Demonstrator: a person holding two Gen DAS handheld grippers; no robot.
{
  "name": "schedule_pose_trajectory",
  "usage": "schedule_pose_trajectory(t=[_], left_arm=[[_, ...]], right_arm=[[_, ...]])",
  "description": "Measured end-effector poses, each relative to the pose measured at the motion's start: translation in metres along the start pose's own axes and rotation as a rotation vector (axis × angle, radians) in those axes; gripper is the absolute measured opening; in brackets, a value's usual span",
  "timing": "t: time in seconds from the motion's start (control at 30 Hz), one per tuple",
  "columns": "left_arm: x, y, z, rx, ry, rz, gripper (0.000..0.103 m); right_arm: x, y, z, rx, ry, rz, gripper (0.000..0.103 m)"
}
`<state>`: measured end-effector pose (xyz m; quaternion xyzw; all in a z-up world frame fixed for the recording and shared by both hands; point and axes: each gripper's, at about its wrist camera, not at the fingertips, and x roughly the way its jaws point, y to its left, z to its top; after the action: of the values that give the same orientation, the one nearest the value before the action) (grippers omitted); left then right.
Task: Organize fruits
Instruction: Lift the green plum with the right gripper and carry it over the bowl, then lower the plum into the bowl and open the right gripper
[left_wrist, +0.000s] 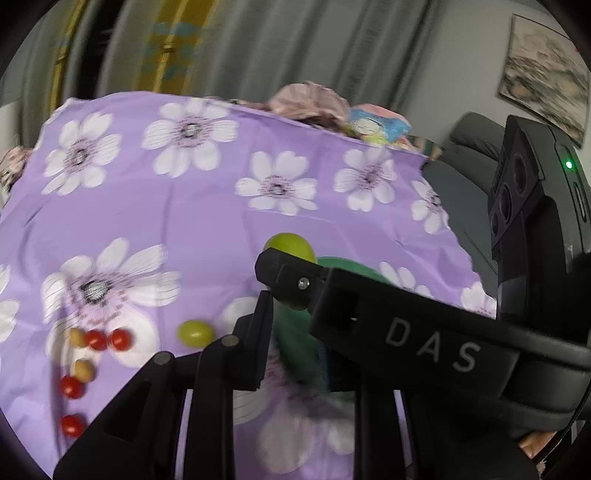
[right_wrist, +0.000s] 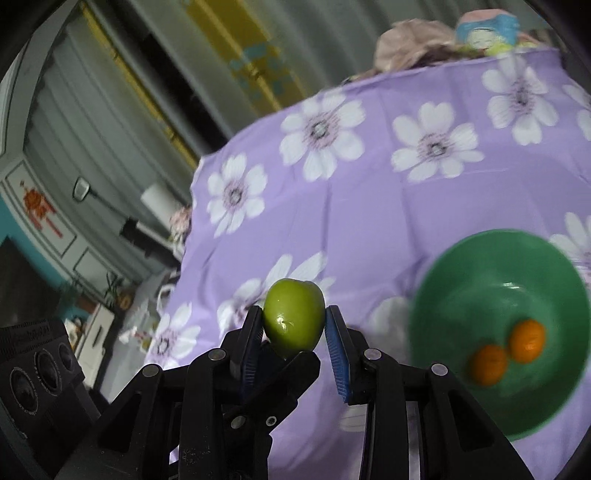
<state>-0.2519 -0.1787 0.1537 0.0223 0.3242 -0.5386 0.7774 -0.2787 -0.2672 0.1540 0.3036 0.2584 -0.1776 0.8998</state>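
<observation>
right tool (right_wrist: 294, 325) pinches a green fruit (right_wrist: 294, 317) at lower centre; left tool (left_wrist: 291, 295) nearly pressed together, grip unclear

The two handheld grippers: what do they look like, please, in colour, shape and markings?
Both are matte black plastic linkages with round grey pivot pins. The right gripper has blue ribbed pads on its fingers. Seen from the left gripper, the other's body bears pale letters "DAS" and a green light.

right claw (right_wrist: 294, 325) | black linkage, blue ribbed pads (right_wrist: 338, 354), silver rivets | "das" lettering
</observation>
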Motion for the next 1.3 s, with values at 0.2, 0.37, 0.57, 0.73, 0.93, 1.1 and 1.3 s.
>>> schedule_pose_trajectory(t=[0.2, 0.37, 0.57, 0.73, 0.93, 1.1, 1.3], left_arm=[[0.027, -0.038, 0.003, 0.054, 0.031, -0.061, 0.022], [0.054, -0.059, 0.002, 0.068, 0.082, -0.117, 0.022], [0.080, -0.069, -0.003, 0.053, 0.158, -0.155, 0.022], [0.097, -0.069, -0.007, 0.036, 0.211, -0.169, 0.022], [0.112, -0.068, -0.014, -0.002, 0.264, -0.193, 0.022], [0.119, -0.066, -0.017, -0.023, 0.289, -0.199, 0.022], [0.112, -0.059, -0.018, -0.031, 0.262, -0.161, 0.022]], right_arm=[[-0.028, -0.046, 0.011, 0.088, -0.056, -0.044, 0.037], [-0.039, -0.075, 0.014, 0.143, -0.066, -0.095, 0.037], [-0.038, -0.103, 0.013, 0.203, -0.029, -0.151, 0.037], [-0.031, -0.119, 0.011, 0.238, 0.010, -0.181, 0.037], [-0.023, -0.131, 0.008, 0.264, 0.061, -0.225, 0.037], [-0.018, -0.135, 0.007, 0.274, 0.092, -0.247, 0.037], [-0.017, -0.135, 0.009, 0.267, 0.096, -0.306, 0.037]])
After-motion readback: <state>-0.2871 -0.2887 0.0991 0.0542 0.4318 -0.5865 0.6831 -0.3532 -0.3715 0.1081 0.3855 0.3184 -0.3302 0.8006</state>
